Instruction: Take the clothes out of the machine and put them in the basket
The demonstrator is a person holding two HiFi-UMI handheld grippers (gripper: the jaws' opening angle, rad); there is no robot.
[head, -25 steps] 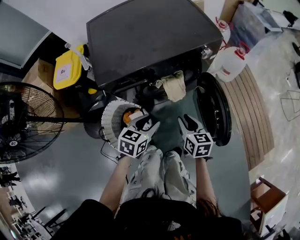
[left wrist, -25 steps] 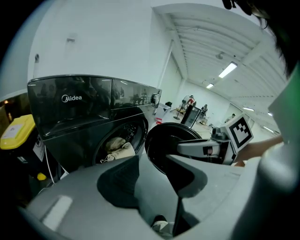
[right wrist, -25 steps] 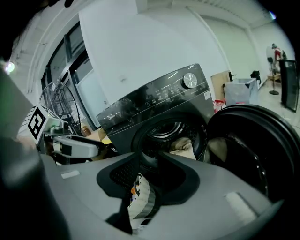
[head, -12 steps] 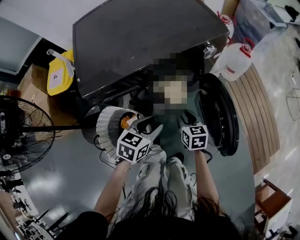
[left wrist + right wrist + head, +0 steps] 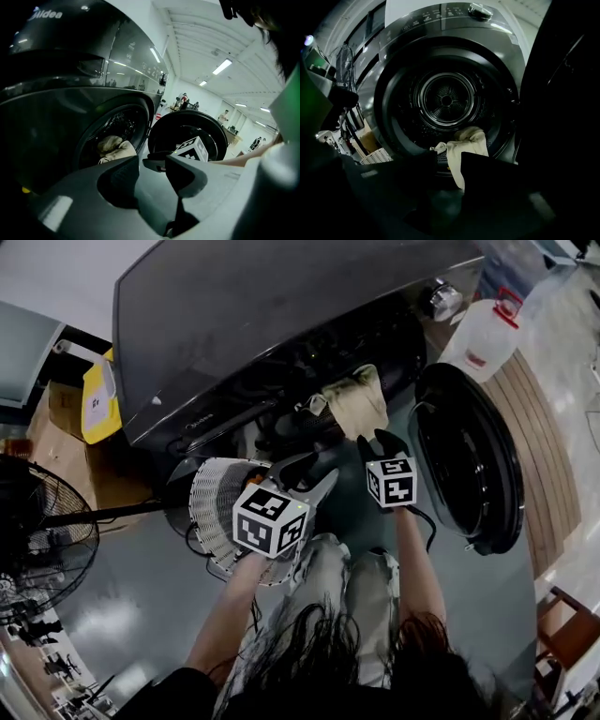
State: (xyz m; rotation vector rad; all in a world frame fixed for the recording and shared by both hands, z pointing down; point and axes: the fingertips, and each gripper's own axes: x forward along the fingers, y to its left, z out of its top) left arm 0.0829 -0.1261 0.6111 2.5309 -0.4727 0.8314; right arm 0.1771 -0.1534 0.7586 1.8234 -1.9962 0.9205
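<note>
Grey floor [image 5: 122, 587]; left hand-held gripper [image 5: 309, 474] apart, right hand-held gripper [image 5: 378, 444] just opening, both empty.

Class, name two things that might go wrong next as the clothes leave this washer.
The right gripper has just been opening its jaws, with nothing between them yet. It may pinch only an edge of the beige cloth hanging from the drum, which could slip. The basket sits left, so a trailing cloth might drag.

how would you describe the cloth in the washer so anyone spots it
Find the big dark washing machine with its round door swung open. In the drum opening, a cream cloth hangs over the lower rim. It is the only pale, soft thing there.
</note>
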